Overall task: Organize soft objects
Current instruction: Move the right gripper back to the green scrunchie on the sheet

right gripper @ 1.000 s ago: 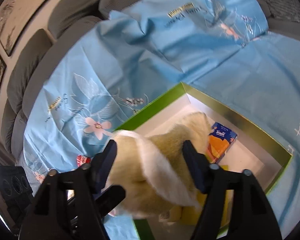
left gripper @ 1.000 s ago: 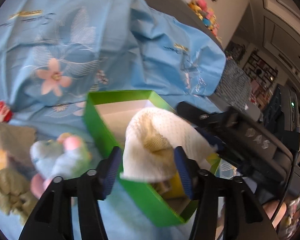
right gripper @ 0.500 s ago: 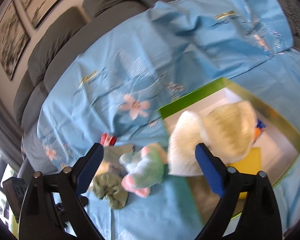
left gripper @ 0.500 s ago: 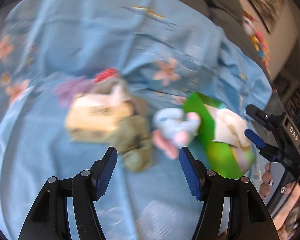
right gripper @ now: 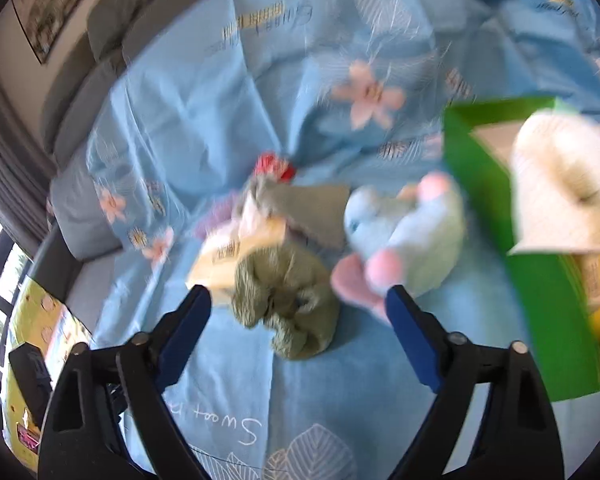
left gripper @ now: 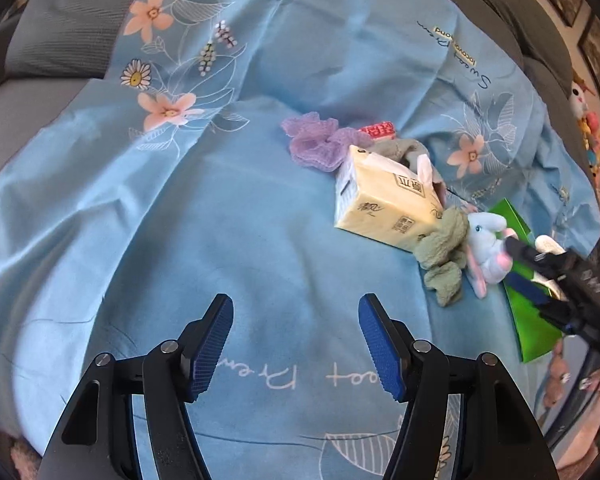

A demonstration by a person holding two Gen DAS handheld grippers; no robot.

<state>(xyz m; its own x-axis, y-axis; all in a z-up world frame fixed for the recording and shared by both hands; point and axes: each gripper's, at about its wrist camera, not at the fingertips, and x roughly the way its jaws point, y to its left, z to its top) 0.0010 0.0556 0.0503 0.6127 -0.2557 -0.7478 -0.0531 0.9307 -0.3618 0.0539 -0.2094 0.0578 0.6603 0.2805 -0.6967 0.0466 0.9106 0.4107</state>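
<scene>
Two grippers over a blue floral sheet [left gripper: 260,208], soft items piled beside a green box [right gripper: 540,300].
Left wrist view: left gripper [left gripper: 296,340] jaws parted about halfway, nothing between them, only bare sheet below. Pile sits well off to the right: purple scrunchie [left gripper: 316,146], red-white packet [left gripper: 378,130] behind it, cream tissue pack [left gripper: 388,204], green scrunchie [left gripper: 444,252] touching the pack, blue plush bunny [left gripper: 486,248] just beside that. Right gripper [left gripper: 516,264] pokes in from the right edge, partly covering the green box [left gripper: 534,336]. Right wrist view, blurred: right gripper [right gripper: 298,332] wide apart and closing, pads clear of everything; green scrunchie [right gripper: 288,300] lies between the fingers, bunny [right gripper: 404,248] by the right finger, tissue pack [right gripper: 236,252] and grey cloth [right gripper: 312,208] behind. Cream plush mitten [right gripper: 564,188] rests in the box at right.
</scene>
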